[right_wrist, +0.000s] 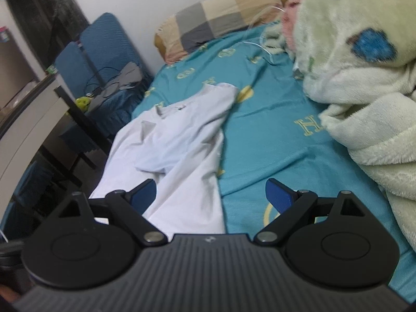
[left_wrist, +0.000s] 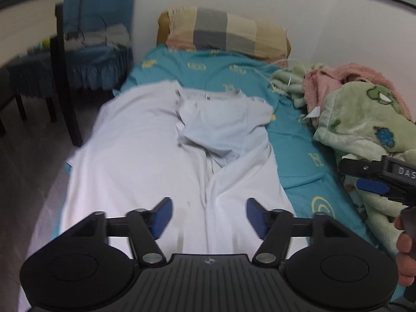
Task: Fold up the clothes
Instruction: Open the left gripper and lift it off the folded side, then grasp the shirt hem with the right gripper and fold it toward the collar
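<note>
A pale lilac-white T-shirt (left_wrist: 145,156) lies lengthwise on the teal bed sheet (left_wrist: 299,150), its collar toward the pillow and one sleeve folded across the chest. My left gripper (left_wrist: 209,218) hovers open over the shirt's lower part with nothing between its blue pads. In the right wrist view the same T-shirt (right_wrist: 179,150) lies left of centre, and my right gripper (right_wrist: 210,195) is open above its right hem edge and the sheet (right_wrist: 273,143). The right gripper (left_wrist: 374,179) also shows at the right edge of the left wrist view, held by a hand (left_wrist: 405,254).
A checked pillow (left_wrist: 226,32) lies at the head of the bed against the wall. Green and pink fleece blankets (left_wrist: 364,119) are heaped along the right side. Left of the bed stand a blue-covered chair (left_wrist: 96,52) and a dark table leg (left_wrist: 65,78) on grey floor.
</note>
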A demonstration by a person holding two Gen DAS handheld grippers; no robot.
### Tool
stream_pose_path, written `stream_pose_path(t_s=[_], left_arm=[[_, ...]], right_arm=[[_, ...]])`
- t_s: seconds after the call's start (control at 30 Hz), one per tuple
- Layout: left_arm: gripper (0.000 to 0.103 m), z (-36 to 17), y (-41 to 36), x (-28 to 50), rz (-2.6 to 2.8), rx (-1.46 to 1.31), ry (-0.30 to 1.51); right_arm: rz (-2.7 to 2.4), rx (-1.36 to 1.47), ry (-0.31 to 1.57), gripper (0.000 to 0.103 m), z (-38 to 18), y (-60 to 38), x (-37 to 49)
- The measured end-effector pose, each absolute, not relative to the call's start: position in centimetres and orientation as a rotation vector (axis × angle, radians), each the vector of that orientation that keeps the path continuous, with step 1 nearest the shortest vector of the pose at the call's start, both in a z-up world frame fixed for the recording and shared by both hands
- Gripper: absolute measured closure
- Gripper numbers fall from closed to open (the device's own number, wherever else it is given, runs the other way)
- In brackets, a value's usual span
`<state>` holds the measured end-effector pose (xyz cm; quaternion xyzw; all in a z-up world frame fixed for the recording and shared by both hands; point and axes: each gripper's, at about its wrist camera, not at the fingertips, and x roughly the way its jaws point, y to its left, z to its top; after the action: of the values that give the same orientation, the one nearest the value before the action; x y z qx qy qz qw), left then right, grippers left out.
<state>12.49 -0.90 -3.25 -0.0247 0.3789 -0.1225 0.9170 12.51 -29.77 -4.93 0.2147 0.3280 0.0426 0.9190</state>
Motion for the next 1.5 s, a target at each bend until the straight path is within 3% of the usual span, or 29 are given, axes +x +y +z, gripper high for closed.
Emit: stream_pose_path(t_s=[0.1,0.47,0.67,0.73,0.77,0.87,1.17,1.5], left_arm=[[0.0,-2.2,-0.4,10.0,-0.284,-0.037,0.708],[0.0,0.0,3.0,7.5,-0.225,-0.009,0.626],[0.0,1.4,6.0,6.5,-0.186,0.006,0.576],[0.0,2.1,8.2,6.1,-0.175,0.006,0.554],[0.0,2.3,9.2,6.0,-0.159,-0.004,0.543],[0.0,1.9,12.4,6.1,-0.117,-0.079,0.543],[0.0,-1.3,18.2,8.3,-0.092,-0.298,0.615],[0.0,-3.6,21.7,9.7,-0.056,-0.436,0.649]], right_arm=[[0.121,0.408,0.635,0.011,-4.2,-28.6,11.6],[0.186,0.255,0.545,0.011,-2.5,-23.2,9.9],[0.312,0.149,0.581,0.011,-1.4,-18.0,13.2],[0.373,0.106,0.601,0.019,-1.2,-15.3,15.8],[0.399,0.091,0.622,0.031,-1.2,-13.7,17.5],[0.489,0.064,0.707,0.03,-2.1,-8.1,23.3],[0.703,-0.321,0.994,0.039,-9.9,12.7,37.0],[0.821,-1.171,1.095,0.04,-20.7,25.9,36.3]])
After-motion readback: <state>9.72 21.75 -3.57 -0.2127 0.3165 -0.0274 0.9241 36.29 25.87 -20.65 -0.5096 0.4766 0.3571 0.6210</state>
